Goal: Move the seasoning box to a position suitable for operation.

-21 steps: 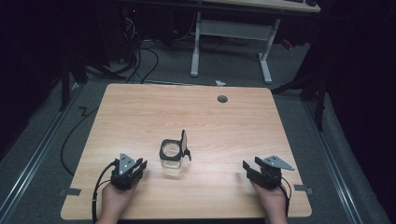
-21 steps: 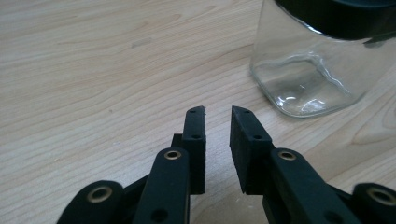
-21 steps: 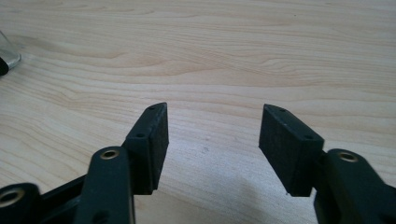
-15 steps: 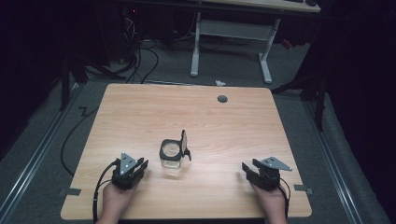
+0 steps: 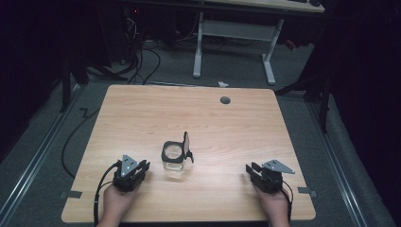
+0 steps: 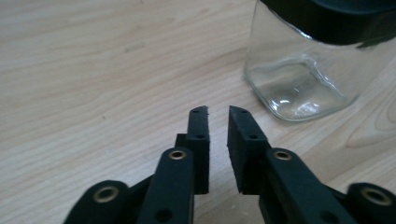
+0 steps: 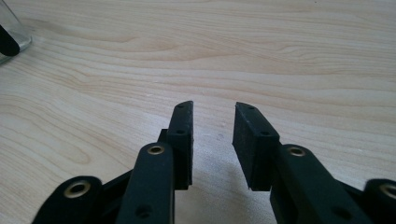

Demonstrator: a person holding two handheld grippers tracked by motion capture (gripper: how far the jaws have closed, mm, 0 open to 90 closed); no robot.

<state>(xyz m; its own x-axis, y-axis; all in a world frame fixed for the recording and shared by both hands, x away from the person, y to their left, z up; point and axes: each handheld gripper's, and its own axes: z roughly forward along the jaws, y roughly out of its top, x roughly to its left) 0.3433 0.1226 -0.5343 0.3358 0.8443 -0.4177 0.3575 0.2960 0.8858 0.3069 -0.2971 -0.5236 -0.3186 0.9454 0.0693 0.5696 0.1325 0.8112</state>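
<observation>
A clear glass jar [image 5: 173,160] with a black collar stands near the middle front of the wooden table [image 5: 142,118]. Its black flip lid [image 5: 186,143] is hinged up on the right side. My left gripper [image 5: 141,167] rests on the table just left of the jar, jaws pointed toward it. In the left gripper view the gripper [image 6: 218,112] has a narrow gap and nothing between the pads, and the jar [image 6: 299,74] is close ahead on the right. My right gripper [image 5: 250,169] lies at the front right, open and empty. In the right gripper view, that gripper [image 7: 212,109] has the jar's corner [image 7: 10,35] far left.
A round cable hole [image 5: 225,100] sits near the table's far edge. Beyond the table stands a white-legged desk frame [image 5: 267,56], with cables [image 5: 142,52] on the grey floor. A hand holds each gripper at the front edge.
</observation>
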